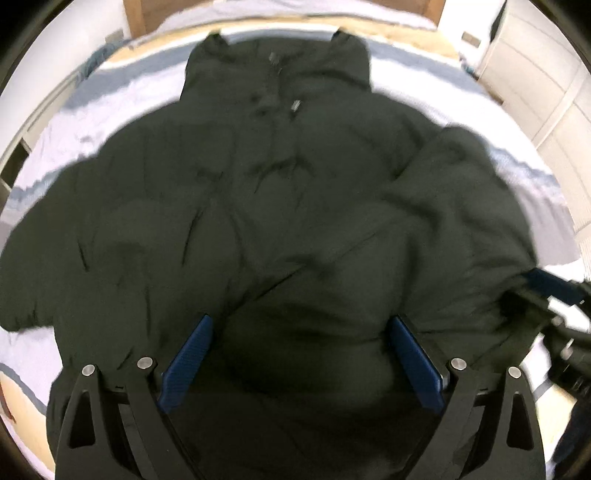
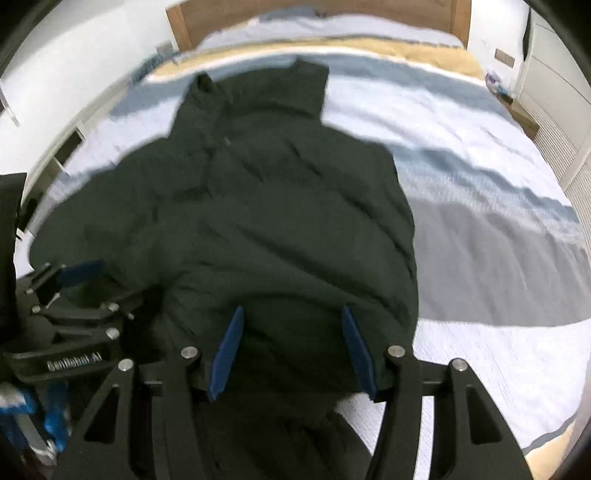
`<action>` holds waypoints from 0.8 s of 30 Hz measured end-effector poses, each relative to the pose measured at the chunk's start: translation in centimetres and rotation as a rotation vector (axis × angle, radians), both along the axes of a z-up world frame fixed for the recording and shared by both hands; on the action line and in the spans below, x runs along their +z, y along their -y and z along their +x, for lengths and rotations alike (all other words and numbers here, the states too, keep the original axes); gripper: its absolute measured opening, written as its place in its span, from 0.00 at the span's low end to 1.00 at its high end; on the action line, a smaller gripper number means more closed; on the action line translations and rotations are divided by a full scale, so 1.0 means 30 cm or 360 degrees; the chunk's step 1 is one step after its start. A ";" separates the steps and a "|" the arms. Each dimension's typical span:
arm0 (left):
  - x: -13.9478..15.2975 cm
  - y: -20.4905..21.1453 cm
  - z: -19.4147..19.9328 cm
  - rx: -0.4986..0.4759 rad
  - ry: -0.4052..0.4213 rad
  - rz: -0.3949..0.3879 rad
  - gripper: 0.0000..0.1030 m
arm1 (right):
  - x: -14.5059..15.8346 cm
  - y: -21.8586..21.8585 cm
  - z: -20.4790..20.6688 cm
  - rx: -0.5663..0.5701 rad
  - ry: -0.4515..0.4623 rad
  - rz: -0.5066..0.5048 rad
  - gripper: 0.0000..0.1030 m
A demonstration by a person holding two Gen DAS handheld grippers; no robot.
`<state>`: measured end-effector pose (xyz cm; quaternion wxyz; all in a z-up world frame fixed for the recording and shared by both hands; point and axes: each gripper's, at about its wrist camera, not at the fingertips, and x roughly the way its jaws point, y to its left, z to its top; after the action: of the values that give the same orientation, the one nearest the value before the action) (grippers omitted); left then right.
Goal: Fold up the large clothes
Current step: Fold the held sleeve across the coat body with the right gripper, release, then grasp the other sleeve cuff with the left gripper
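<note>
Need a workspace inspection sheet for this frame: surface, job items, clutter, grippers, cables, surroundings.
Surface: bed with a striped cover in white, blue-grey and tan; lightly wrinkled.
Job's things: dark puffer jacket lying spread on the bed, collar at the far end, one sleeve folded in over the body on the robot's right side.
Clutter: small objects at the far right bed edge, too blurred to identify.
Grippers: left gripper open, fingers wide over the jacket's near hem; right gripper open, over the same hem area. Neither visibly clamps fabric.
Cables: nothing seen.
Surroundings: wooden headboard, white cabinets, white walls.
</note>
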<state>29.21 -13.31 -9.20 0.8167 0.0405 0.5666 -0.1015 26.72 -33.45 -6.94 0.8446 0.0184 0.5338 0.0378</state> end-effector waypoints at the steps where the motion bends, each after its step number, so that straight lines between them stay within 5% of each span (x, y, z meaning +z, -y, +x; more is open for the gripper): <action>1: -0.009 -0.025 -0.007 -0.0001 -0.0008 0.0007 0.94 | -0.009 0.012 -0.009 -0.0015 -0.0019 0.0001 0.52; 9: 0.068 -0.259 -0.102 0.0012 -0.0043 -0.0038 0.92 | 0.097 0.039 -0.122 -0.0183 -0.0062 -0.0078 0.52; 18: 0.220 -0.576 -0.191 -0.0024 0.0017 -0.0134 0.92 | 0.414 -0.082 -0.338 -0.0281 -0.0027 -0.0202 0.52; 24: 0.179 -0.908 -0.151 0.0190 0.0004 -0.0229 0.93 | 0.578 -0.133 -0.482 -0.0440 -0.0020 -0.0268 0.52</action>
<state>24.69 13.92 -3.83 0.8228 -0.0521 0.5582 -0.0929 12.27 -29.47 10.39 0.8370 0.0210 0.5326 -0.1237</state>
